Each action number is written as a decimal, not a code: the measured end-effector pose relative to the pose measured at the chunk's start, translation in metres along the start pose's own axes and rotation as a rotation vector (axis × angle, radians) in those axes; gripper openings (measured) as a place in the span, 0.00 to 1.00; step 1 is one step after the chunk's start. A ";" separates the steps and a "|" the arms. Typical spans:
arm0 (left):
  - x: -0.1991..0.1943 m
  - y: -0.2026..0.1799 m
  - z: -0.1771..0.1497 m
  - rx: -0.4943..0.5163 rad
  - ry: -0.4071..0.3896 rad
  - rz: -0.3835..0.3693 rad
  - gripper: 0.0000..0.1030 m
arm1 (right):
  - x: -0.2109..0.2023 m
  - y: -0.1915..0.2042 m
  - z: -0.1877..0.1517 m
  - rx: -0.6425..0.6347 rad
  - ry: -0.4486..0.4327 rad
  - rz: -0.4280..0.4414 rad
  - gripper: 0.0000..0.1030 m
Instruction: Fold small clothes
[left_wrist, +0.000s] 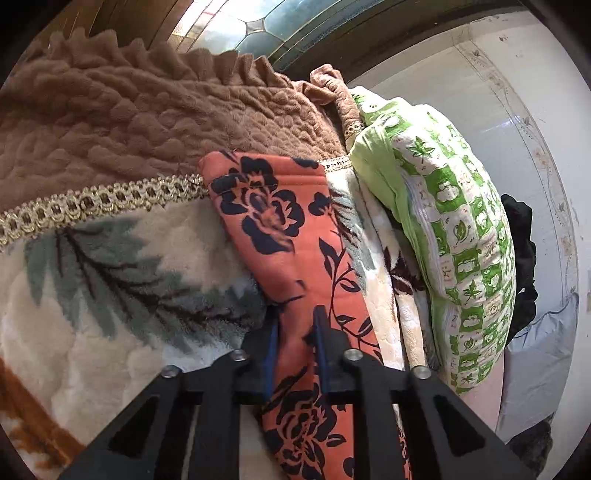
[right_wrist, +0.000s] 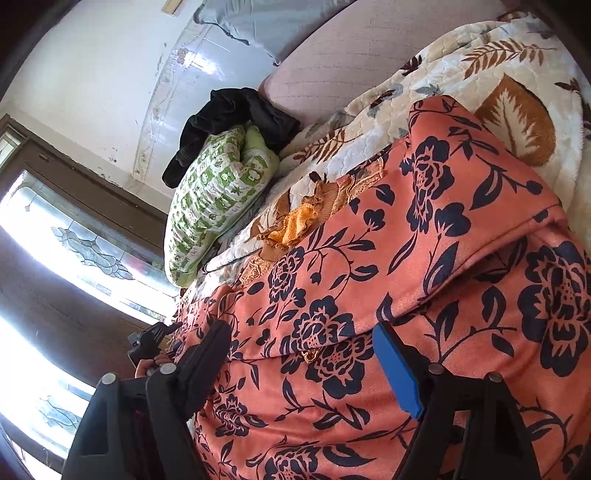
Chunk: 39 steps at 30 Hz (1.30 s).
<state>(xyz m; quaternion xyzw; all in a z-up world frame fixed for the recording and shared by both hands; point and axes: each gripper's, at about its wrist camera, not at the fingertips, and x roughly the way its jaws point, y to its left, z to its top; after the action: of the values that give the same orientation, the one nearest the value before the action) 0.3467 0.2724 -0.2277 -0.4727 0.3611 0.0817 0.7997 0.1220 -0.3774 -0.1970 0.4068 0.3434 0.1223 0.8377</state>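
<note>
Garment: an orange cloth with dark navy flowers (left_wrist: 280, 236) is lying on the leaf-patterned blanket (left_wrist: 92, 295) of the bed; in the right wrist view the same garment (right_wrist: 406, 258) is spreading wide across the blanket (right_wrist: 491, 55), with a fold line running across its middle.
Left tongs: the left tongs (left_wrist: 295, 332) are sitting narrow, the two blue-padded fingers pinching a strip of the orange garment, which is running up between them and on toward the brown quilted cover (left_wrist: 147, 110).
Right tongs: the right tongs (right_wrist: 303, 350) are standing wide apart over the garment, one finger at the cloth's left edge and the blue pad (right_wrist: 397, 373) well to the right; nothing is lying gripped between them.
Other hand: in the right wrist view part of the other gripper with the person's fingers (right_wrist: 146, 365) is showing at the garment's left edge.
Around: a green-and-white pillow (left_wrist: 454, 236) is resting beside the blanket, with dark clothing (right_wrist: 229, 118) lying against it near the white wall (left_wrist: 461, 74); a crumpled yellow-orange cloth (right_wrist: 295, 225) is lying just beyond the garment's far edge.
</note>
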 end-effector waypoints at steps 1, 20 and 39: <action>0.000 0.000 -0.002 0.008 -0.019 0.001 0.08 | 0.000 0.000 0.001 -0.003 -0.005 -0.006 0.76; -0.095 -0.280 -0.290 0.842 0.110 -0.236 0.06 | -0.087 -0.052 0.050 0.165 -0.254 -0.033 0.69; -0.107 -0.213 -0.367 1.054 0.150 -0.093 0.72 | -0.097 -0.042 0.058 0.137 -0.270 -0.007 0.72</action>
<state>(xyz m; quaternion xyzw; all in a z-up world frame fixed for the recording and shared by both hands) 0.1867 -0.1191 -0.1164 -0.0271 0.3879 -0.1802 0.9035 0.0866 -0.4859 -0.1577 0.4745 0.2366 0.0398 0.8469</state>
